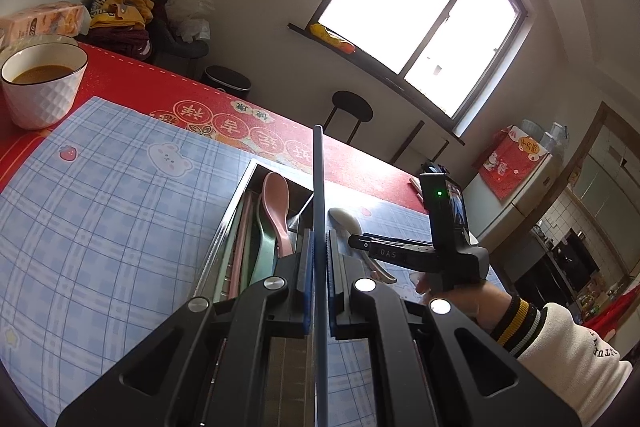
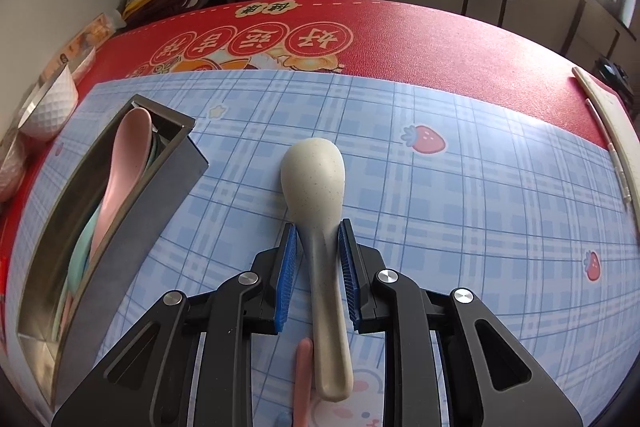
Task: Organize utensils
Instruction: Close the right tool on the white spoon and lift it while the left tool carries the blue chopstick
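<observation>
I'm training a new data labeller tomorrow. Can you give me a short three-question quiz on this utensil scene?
1. True or false: the left gripper is shut on a thin dark blue chopstick.
2. The right gripper's blue pads straddle which item? A) pink spoon B) speckled cream spoon C) white bowl
3. Fill in: the pink plastic spoon lies inside the ___ steel tray.

Key: 1 true. 2 B, the speckled cream spoon; the jaws look not quite closed. 3 rectangular.

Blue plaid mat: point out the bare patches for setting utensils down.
Bare: blue plaid mat right of the cream spoon, and between the metal tray and white bowl. Crowded: the tray, holding a pink spoon and others.
</observation>
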`<action>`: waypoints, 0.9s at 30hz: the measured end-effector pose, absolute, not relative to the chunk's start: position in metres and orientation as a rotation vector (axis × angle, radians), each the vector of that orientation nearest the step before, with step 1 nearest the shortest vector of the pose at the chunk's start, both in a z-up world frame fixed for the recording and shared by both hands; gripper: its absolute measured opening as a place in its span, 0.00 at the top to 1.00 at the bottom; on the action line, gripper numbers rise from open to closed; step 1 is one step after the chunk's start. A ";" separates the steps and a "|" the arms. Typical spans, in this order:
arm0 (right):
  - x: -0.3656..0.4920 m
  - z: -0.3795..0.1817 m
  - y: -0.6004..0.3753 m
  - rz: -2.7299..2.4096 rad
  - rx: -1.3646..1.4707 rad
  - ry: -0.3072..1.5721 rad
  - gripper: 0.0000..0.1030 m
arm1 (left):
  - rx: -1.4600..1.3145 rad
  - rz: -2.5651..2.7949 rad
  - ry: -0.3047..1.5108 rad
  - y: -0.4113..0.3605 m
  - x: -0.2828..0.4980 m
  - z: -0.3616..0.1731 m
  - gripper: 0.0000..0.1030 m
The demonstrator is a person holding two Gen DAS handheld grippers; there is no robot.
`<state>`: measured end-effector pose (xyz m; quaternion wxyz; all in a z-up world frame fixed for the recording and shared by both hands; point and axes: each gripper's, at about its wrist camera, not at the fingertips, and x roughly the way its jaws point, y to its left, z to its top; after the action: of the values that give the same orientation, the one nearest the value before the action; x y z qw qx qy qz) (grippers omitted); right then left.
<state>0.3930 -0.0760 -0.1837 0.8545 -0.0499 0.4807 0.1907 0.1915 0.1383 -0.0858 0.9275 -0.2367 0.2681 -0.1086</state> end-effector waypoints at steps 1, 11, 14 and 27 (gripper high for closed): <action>0.393 -0.184 -0.075 0.393 -0.105 1.011 0.78 | -0.484 -0.223 0.549 0.138 0.191 -0.086 0.94; 0.364 -0.171 -0.085 0.426 0.034 0.912 0.81 | -0.496 -0.205 0.551 0.144 0.193 -0.087 0.94; 0.345 -0.158 -0.089 0.470 0.081 0.847 0.81 | -0.500 -0.198 0.554 0.145 0.194 -0.087 0.94; 0.276 -0.126 -0.128 0.596 0.385 0.594 0.81 | -0.494 -0.187 0.579 0.145 0.199 -0.094 0.94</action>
<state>0.2757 -0.1277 -0.1262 0.8948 0.1857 0.2865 0.2877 0.1991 0.1454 -0.0940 0.9241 -0.2409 0.2822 -0.0912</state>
